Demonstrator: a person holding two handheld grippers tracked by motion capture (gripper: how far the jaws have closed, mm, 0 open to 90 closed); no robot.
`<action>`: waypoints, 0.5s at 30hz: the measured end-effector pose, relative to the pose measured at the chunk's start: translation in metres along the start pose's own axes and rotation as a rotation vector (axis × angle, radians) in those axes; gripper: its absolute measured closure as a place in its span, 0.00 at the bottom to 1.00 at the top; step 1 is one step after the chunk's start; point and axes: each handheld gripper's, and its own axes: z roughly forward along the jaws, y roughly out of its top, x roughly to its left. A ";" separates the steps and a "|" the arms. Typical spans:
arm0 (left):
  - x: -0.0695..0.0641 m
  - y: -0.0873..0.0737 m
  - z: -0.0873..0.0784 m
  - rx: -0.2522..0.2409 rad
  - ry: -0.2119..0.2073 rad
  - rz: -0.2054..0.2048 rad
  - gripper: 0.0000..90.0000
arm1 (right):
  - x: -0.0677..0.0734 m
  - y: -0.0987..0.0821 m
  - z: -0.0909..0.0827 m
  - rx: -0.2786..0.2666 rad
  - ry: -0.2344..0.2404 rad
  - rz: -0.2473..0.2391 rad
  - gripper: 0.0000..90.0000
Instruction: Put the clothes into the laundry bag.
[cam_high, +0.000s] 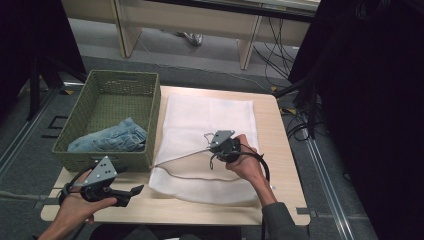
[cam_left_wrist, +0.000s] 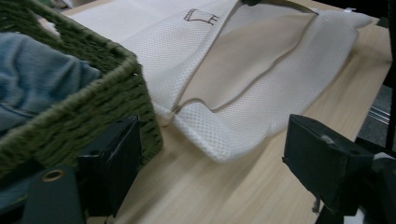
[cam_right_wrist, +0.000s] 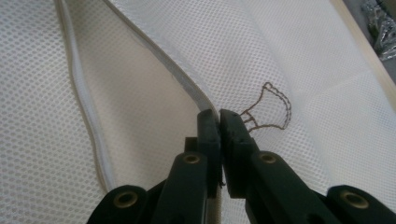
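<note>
Wooden table (cam_high: 280, 165), mesh bag (cam_high: 210, 125) edge pinched in right tongs (cam_right_wrist: 219, 116)

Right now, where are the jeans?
In the high view, the blue jeans lie inside the green woven basket at the table's left, beside the white mesh bag.

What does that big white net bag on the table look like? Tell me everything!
The white mesh bag lies flat on the wooden table, beside the green woven basket. It looks like soft netting with tiny holes, a zipper edge and a small brown stitched picture. The right tongs are shut on its upper zipper edge, lifting it so the mouth gapes open.
</note>
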 end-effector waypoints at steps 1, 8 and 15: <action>0.000 0.000 0.000 0.000 0.000 0.000 0.21 | 0.000 0.000 0.000 0.000 0.000 0.000 0.98; 0.007 0.008 -0.008 -0.022 0.025 0.006 0.20 | -0.024 -0.002 0.010 -0.007 -0.036 0.053 0.98; 0.012 0.017 -0.013 -0.020 0.048 0.015 0.20 | -0.034 -0.002 0.008 -0.030 -0.071 0.076 0.98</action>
